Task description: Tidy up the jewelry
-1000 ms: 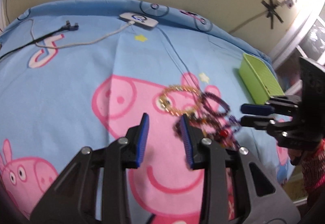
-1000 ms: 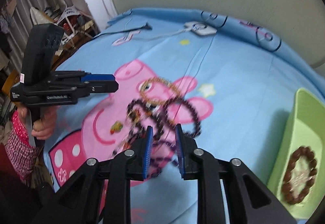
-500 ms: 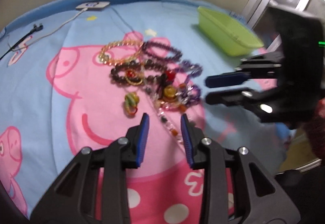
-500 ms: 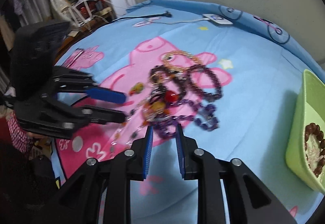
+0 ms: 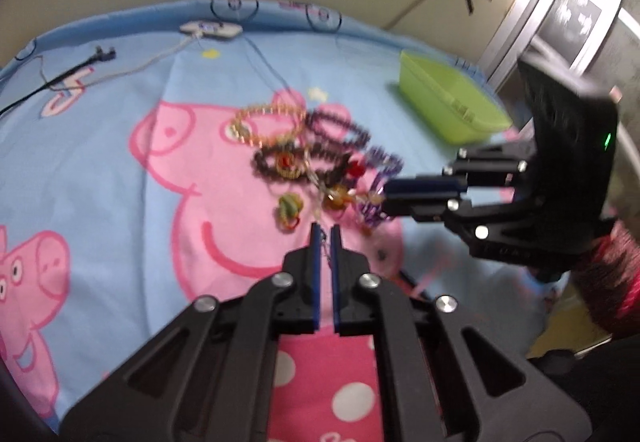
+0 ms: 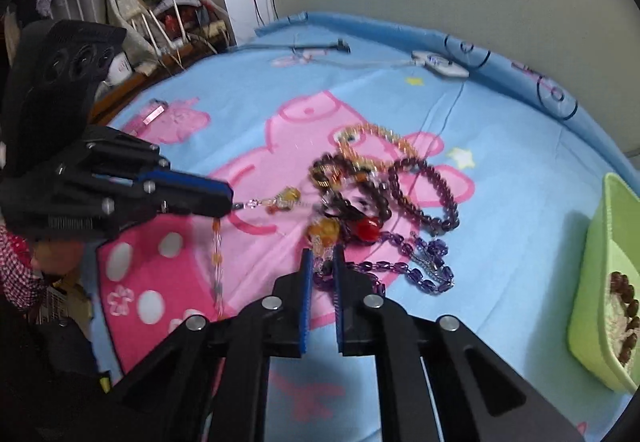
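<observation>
Since half a second ago the left gripper (image 5: 325, 232) has pinched a thin beaded chain (image 6: 256, 203) from the tangled jewelry pile (image 6: 380, 201) mid-bedsheet. Right gripper (image 6: 322, 256) hovers narrowly parted over it. Only one brown bead bracelet (image 6: 626, 316) sits in the green plastic tray (image 6: 592, 282) at the sheet's right edge, so most remains.

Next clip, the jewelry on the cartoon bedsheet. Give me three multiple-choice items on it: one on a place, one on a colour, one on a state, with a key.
1. Where does the brown bead bracelet lie?
A. in the green tray
B. on the sheet beside the white charger
C. in the tangled pile

2. What colour is the round bead near the middle of the jewelry pile?
A. white
B. red
C. green

3. How does the left hand-held gripper stand?
A. wide open above the tray
B. shut on nothing, away from the pile
C. shut on a thin beaded strand

Key: 1 A, the right wrist view shows it inside the tray at the right edge. 2 B, it shows bright red beside an amber bead. 3 C, the strand runs from its tips and hangs down, while the right hand-held gripper is open.
</observation>
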A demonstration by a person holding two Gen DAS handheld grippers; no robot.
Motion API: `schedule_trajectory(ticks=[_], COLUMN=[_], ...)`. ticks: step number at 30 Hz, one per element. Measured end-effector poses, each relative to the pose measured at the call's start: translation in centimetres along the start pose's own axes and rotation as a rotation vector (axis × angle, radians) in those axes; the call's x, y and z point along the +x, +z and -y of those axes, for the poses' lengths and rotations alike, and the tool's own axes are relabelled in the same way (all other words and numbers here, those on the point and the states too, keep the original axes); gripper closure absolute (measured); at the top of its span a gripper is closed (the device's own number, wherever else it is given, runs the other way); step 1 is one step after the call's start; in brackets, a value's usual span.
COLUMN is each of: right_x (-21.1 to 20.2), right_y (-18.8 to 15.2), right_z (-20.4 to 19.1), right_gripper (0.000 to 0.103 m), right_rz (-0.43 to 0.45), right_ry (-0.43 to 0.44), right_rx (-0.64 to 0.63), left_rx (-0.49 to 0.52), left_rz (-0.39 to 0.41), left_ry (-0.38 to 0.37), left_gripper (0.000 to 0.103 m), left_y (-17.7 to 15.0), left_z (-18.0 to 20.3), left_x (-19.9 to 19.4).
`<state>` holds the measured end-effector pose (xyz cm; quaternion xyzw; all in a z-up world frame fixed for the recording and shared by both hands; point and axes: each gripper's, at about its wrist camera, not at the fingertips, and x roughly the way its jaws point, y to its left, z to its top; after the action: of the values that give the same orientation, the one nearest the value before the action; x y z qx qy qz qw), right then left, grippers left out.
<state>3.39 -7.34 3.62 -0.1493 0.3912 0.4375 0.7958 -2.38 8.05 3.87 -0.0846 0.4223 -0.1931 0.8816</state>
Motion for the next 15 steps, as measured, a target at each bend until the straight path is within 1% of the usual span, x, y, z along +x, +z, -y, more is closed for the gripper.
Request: schedule_trajectory(ticks=[3, 7, 11, 15], right_x=[-2.6, -6.3, -11.2, -16.0], right_y=[0.4, 1.4, 2.7, 4.0], right_z=[0.0, 0.3, 1.5, 3.1], right_gripper=[0.103, 0.103, 0.103, 0.103], right_rz=[0.068, 0.163, 0.287, 0.401], right_ry=[0.027, 0.044, 0.049, 0.011], right_rx=[0.026, 0.059, 0.098, 0.122], left_rx=[-0.013, 0.008, 0.053, 0.102], left_rz=[0.068, 0.152, 0.207, 0.253], left_ry=[-0.050, -0.091, -0.097, -0.118], left_gripper=[0.100, 0.100, 0.100, 0.100], left_y=[1.2, 3.6, 6.8, 10.2], left_z=[0.3, 1.8, 3.9, 6.7], left_x=[-2.7, -5.7, -7.3, -7.9])
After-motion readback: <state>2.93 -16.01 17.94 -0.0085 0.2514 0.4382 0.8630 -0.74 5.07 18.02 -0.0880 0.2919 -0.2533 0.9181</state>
